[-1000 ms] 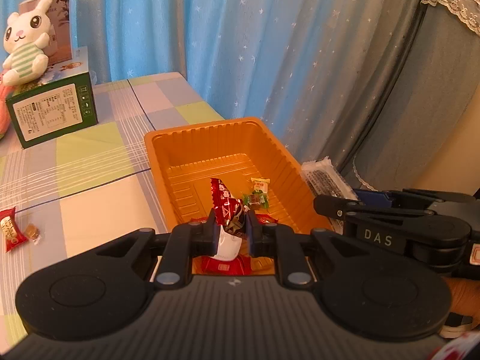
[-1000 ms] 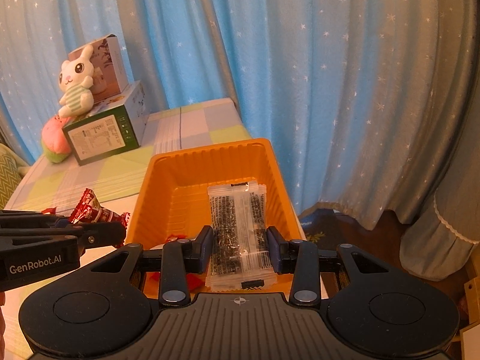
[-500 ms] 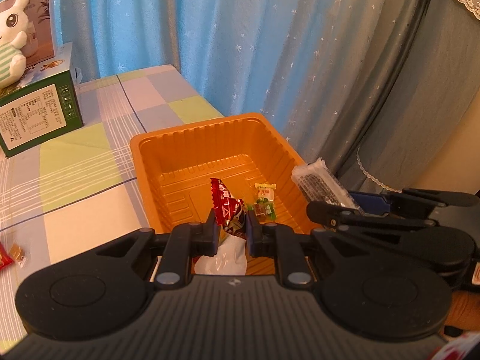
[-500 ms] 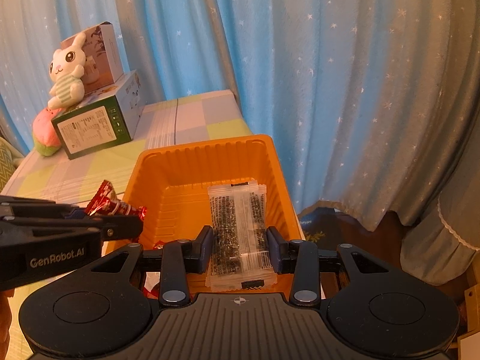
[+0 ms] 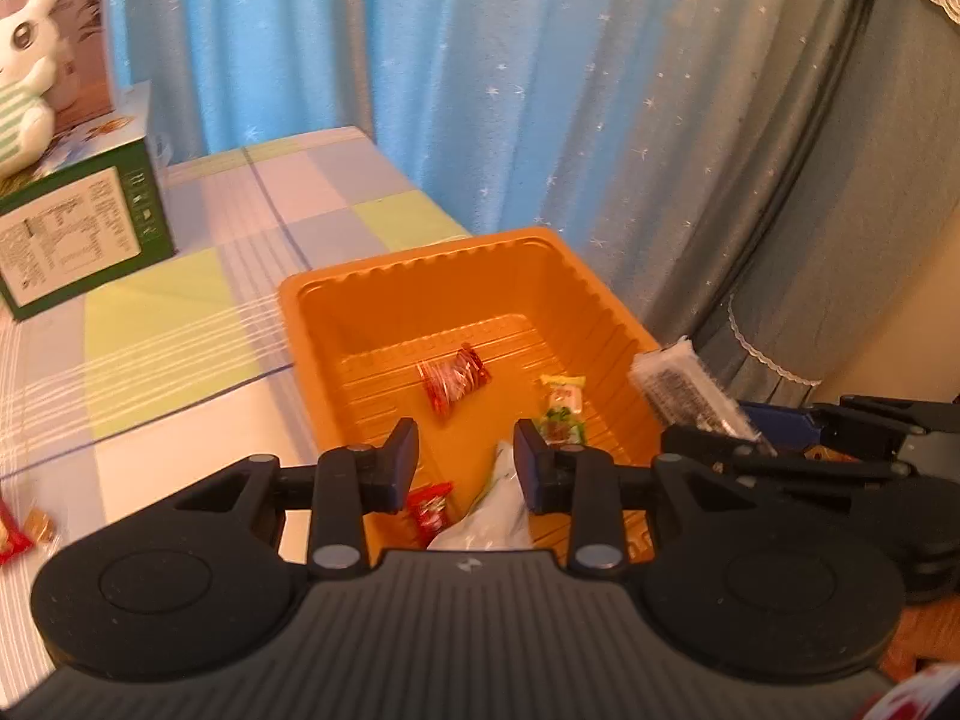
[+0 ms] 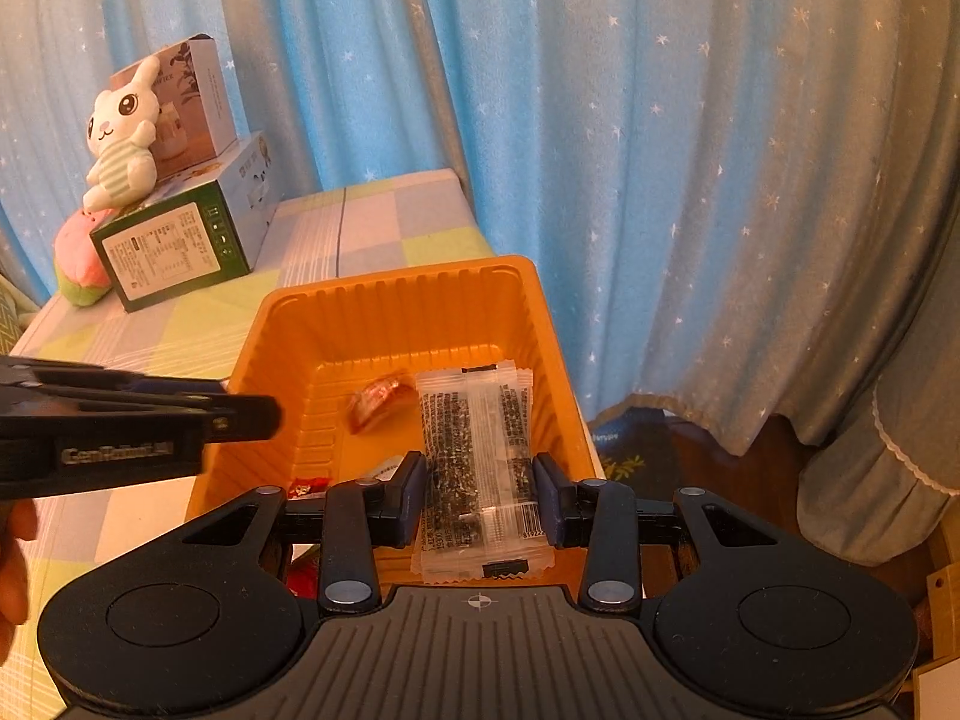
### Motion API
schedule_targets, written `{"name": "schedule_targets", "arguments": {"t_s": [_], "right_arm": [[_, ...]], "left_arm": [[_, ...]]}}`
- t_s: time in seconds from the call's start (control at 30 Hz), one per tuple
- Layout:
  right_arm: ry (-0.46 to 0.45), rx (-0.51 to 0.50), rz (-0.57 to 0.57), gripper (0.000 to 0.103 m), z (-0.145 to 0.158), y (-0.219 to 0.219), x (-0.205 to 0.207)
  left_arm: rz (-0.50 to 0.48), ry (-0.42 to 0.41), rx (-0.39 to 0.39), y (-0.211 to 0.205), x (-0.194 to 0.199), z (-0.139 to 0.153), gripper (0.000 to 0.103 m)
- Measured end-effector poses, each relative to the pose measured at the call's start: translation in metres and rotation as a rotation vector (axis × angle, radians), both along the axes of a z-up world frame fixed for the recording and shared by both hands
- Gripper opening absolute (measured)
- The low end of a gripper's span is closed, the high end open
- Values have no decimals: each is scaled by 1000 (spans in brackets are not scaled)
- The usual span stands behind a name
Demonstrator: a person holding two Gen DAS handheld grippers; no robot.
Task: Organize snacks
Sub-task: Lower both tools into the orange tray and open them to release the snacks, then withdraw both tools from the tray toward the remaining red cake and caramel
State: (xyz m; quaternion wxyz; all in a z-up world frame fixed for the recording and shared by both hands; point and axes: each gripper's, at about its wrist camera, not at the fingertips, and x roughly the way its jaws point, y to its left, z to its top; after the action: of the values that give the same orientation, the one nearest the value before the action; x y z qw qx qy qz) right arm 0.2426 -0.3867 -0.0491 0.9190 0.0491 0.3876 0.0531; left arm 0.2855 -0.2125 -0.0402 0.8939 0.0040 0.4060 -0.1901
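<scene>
1. Left wrist view: left gripper (image 5: 465,456) spread wide, nothing between its fingers, poised over the near end of one orange tray (image 5: 420,294). Four snacks lie in the tray: red packet (image 5: 454,381) mid-floor, ahead of the fingers; green-yellow candy (image 5: 563,408) by the right fingertip; small red candy (image 5: 429,507) and white wrapper (image 5: 492,510) just below the gap. One green box (image 5: 78,234) and one plush rabbit (image 5: 21,102) far left.

2. Right wrist view: right gripper (image 6: 480,489) clamps one clear seaweed packet (image 6: 474,456), upright, above the tray's (image 6: 396,294) near right corner. Red packet (image 6: 378,402) lies just left of it.
</scene>
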Motion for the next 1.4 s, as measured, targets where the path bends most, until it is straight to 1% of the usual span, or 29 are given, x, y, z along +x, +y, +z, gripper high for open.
{"name": "schedule_targets", "arguments": {"t_s": [0.23, 0.33, 0.47, 0.53, 0.57, 0.63, 0.67, 0.73, 0.87, 0.97, 1.03, 1.17, 1.23, 1.37, 1.4], "right_arm": [[0, 16, 5, 39, 0, 3, 1], [-6, 26, 14, 39, 1, 7, 2], [-22, 62, 35, 39, 2, 11, 8], [-38, 97, 52, 39, 2, 12, 12], [-29, 108, 51, 40, 2, 12, 15], [-17, 128, 39, 52, 3, 11, 16], [-19, 138, 34, 54, 4, 10, 14], [-19, 142, 22, 55, 6, 7, 8], [-5, 161, -7, 55, 10, 4, -11], [4, 162, -14, 55, 15, 5, -28], [6, 165, -14, 56, 20, 8, -41], [3, 170, -15, 56, 31, 15, -64], [-2, 171, -14, 56, 37, 19, -76], [-14, 163, 1, 57, 48, 30, -99], [-17, 160, 5, 58, 51, 33, -104]], "left_arm": [[46, 5, 1, 21, -17, -2, 31], [60, 11, -11, 28, -23, -3, 31], [75, 11, -17, 37, -31, -3, 31], [88, 12, -21, 42, -34, -3, 35], [95, 10, -24, 45, -37, -2, 36], [110, 7, -30, 50, -43, -2, 40], [115, 6, -34, 53, -46, -1, 40], [125, 3, -37, 58, -54, 0, 44], [148, 5, -38, 68, -69, 2, 47], [166, 3, -36, 76, -83, 7, 50], [182, 1, -42, 80, -93, 11, 56], [206, -11, -43, 89, -115, 21, 61], [215, -17, -44, 94, -126, 26, 66], [231, -28, -44, 104, -147, 38, 71], [235, -32, -42, 106, -152, 40, 74]]}}
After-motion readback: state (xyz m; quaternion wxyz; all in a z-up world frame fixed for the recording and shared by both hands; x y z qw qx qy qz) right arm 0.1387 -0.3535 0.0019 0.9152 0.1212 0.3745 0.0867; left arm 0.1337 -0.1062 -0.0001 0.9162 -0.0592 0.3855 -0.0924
